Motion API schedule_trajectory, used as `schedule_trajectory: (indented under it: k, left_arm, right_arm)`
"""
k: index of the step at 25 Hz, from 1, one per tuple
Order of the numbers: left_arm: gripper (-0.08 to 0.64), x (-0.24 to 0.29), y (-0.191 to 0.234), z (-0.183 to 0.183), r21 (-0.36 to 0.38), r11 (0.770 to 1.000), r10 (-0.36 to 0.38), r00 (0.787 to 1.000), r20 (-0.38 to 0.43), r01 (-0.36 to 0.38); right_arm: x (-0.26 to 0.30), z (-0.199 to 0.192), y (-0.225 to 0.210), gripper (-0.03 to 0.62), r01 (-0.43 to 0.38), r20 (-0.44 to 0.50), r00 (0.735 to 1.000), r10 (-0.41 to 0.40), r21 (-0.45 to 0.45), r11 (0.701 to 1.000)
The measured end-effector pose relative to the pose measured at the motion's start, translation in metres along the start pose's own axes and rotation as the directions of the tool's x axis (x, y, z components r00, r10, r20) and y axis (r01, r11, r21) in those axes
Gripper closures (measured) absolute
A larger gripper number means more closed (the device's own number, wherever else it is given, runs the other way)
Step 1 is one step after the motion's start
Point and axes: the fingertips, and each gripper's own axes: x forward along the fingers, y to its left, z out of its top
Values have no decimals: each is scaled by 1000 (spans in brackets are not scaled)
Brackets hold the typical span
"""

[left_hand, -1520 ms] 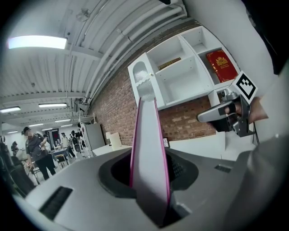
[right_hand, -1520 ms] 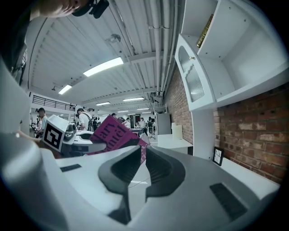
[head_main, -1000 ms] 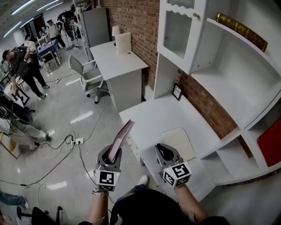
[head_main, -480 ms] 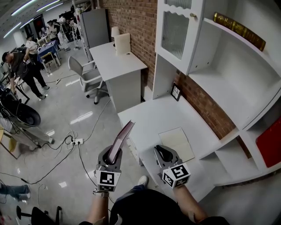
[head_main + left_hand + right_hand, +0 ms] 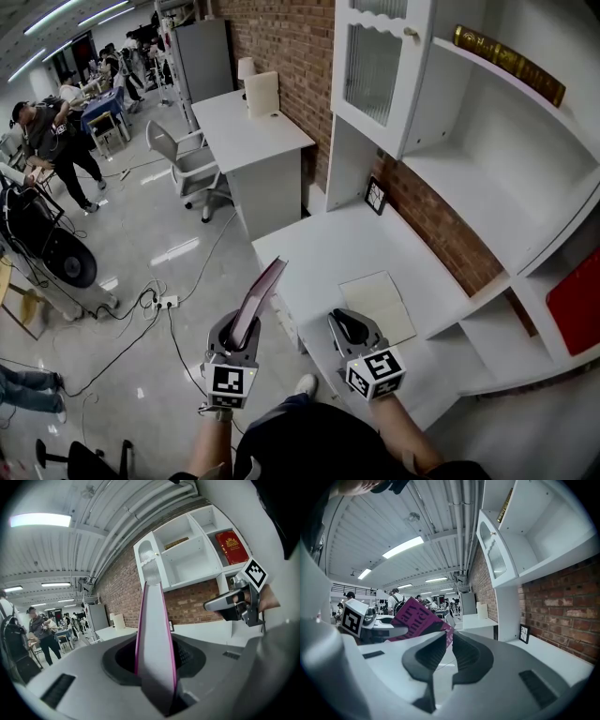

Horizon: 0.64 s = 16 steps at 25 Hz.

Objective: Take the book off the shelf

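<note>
My left gripper (image 5: 242,337) is shut on the lower end of a thin magenta-covered book (image 5: 259,300). The book stands up and leans away from me, off the left edge of the white desk (image 5: 328,246). In the left gripper view the book (image 5: 155,639) rises edge-on from between the jaws. My right gripper (image 5: 348,324) hovers over the desk's near end, shut with nothing in it. From the right gripper view the magenta cover (image 5: 414,617) shows to its left. The white shelf unit (image 5: 487,178) stands to the right.
A pale flat notebook (image 5: 380,305) lies on the desk beside my right gripper. A brown-gold book (image 5: 511,64) lies on the top shelf, and a red book (image 5: 574,305) sits in a lower compartment. A second desk (image 5: 253,127), a chair (image 5: 183,159), floor cables and several people are at the left.
Both grippers and the book stay where they were. Only the people and equipment at the far left have shifted.
</note>
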Motion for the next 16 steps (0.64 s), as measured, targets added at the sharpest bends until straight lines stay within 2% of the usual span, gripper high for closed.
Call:
schedule_trajectory:
  k: [16]
  left_arm:
    - [416,-3,-3,1,2,1000,-24,1000,4,24]
  right_arm:
    - [-7,2,3,555,9,-1,1000,-9,-5,1000]
